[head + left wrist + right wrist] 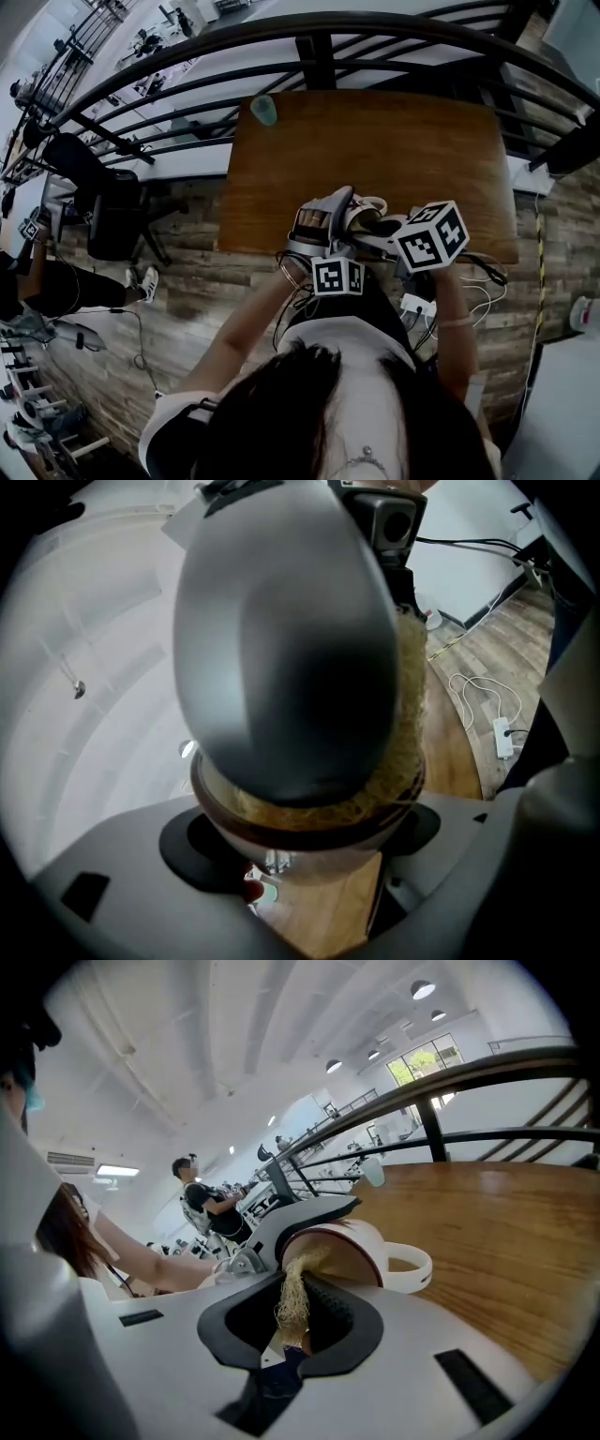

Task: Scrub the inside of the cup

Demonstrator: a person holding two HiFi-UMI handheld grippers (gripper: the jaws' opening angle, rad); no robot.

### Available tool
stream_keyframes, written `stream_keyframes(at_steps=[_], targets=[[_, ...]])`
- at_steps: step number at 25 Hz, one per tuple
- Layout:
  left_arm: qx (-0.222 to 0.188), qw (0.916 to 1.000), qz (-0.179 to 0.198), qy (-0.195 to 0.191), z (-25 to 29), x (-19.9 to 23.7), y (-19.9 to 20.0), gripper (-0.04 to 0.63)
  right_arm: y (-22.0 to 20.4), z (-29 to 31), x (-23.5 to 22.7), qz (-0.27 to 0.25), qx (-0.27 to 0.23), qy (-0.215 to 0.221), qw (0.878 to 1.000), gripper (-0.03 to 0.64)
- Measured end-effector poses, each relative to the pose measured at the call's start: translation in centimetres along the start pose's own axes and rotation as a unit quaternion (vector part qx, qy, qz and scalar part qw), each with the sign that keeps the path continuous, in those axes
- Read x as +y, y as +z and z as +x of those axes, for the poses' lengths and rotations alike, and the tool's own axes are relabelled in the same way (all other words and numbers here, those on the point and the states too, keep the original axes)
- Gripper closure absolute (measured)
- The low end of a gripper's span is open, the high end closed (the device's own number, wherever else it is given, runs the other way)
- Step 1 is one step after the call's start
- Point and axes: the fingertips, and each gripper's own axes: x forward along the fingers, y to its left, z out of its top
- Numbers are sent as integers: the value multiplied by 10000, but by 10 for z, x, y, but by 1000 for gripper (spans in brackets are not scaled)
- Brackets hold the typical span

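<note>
A white cup [371, 206] with a brown rim is held sideways over the near edge of the wooden table [375, 141], and my left gripper [339, 208] is shut on it. In the left gripper view the cup's rim [309, 832] sits between the dark pads [183, 841]. My right gripper [292, 1309] is shut on a straw-coloured fibrous scrubber [296, 1283], which reaches into the cup's mouth [328, 1255]. The cup's handle [412, 1269] points right. The scrubber [409, 714] fills the cup's opening behind the right gripper's grey body [281, 649].
A teal cup [263, 110] stands at the table's far left corner. A dark metal railing [319, 47] runs behind the table. A power strip with cables [417, 305] lies on the plank floor near the person's feet. A person [202, 1199] stands far off.
</note>
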Motion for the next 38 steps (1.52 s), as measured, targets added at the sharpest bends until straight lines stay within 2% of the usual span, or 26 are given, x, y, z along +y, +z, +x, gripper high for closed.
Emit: stream_keyframes(at_steps=[6, 18, 28, 38], targets=[[168, 9998, 9, -87, -12, -8, -16, 189, -12, 17, 6, -283, 415, -195, 9985, 549], [418, 9988, 5, -258, -15, -15, -34, 189, -18, 28, 2, -966, 797, -734, 9894, 549], [512, 9981, -92, -316, -7, -13, -37, 189, -14, 26, -13, -1552, 798, -1436, 9741, 549], [542, 9975, -113, -445, 1, -12, -34, 189, -8, 18, -28, -2100, 1038, -2029, 9508, 549]])
